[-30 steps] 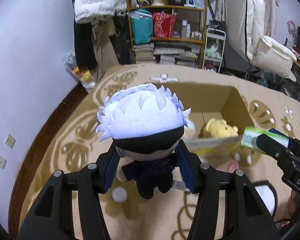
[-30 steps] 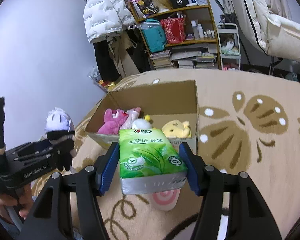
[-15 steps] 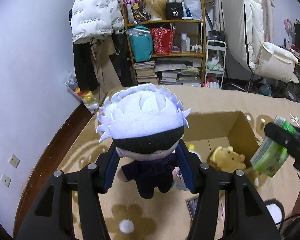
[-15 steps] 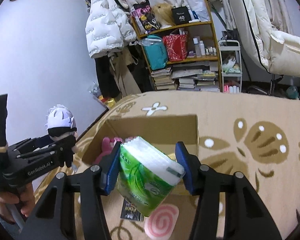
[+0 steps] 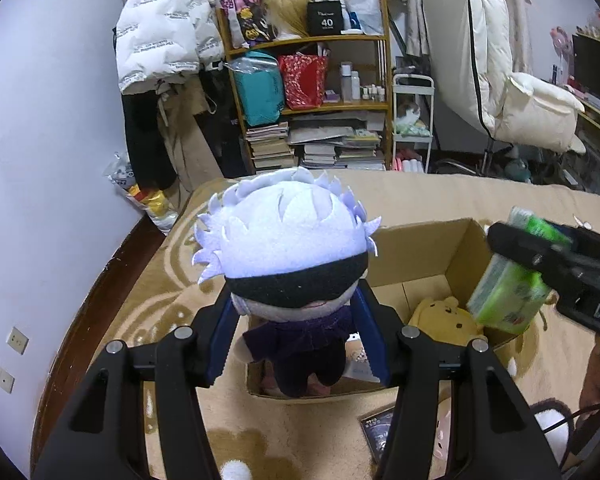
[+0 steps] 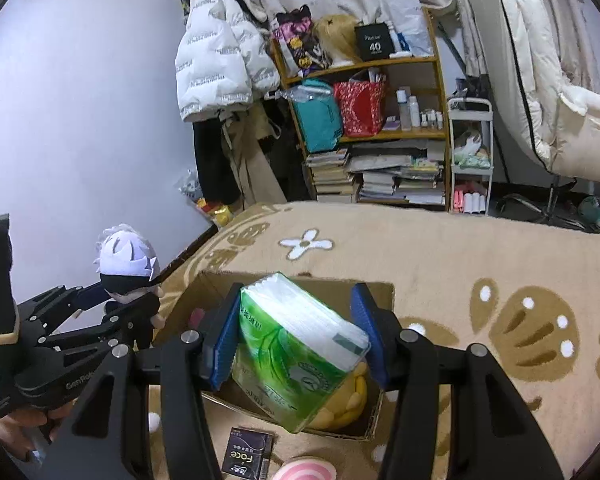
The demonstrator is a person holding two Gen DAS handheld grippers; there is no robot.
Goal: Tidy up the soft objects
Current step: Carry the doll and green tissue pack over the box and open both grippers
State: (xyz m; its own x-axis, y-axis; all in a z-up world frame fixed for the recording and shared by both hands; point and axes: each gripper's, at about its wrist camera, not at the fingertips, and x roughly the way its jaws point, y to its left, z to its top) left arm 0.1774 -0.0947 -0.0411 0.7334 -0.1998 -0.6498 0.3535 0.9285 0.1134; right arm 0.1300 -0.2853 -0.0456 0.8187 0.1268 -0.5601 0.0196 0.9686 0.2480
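Where my left wrist camera looks down, I count one white-haired plush doll (image 5: 288, 280) pinched at the body between the closed-in blue pads of my left gripper (image 5: 296, 344), held over the near end of one open cardboard box (image 5: 420, 248) that holds one yellow plush (image 5: 444, 318), the doll's head hiding much of the box floor. From my right wrist camera, I count one green tissue pack (image 6: 300, 354) tilted and clamped by my right gripper (image 6: 296, 342) over the same box on the beige carpet (image 6: 480, 248), a small dark packet (image 6: 247, 456) lying just in front.

Right gripper (image 6: 296, 338) pinches tilted tissue pack (image 6: 300, 354) above cardboard box (image 6: 374, 294).
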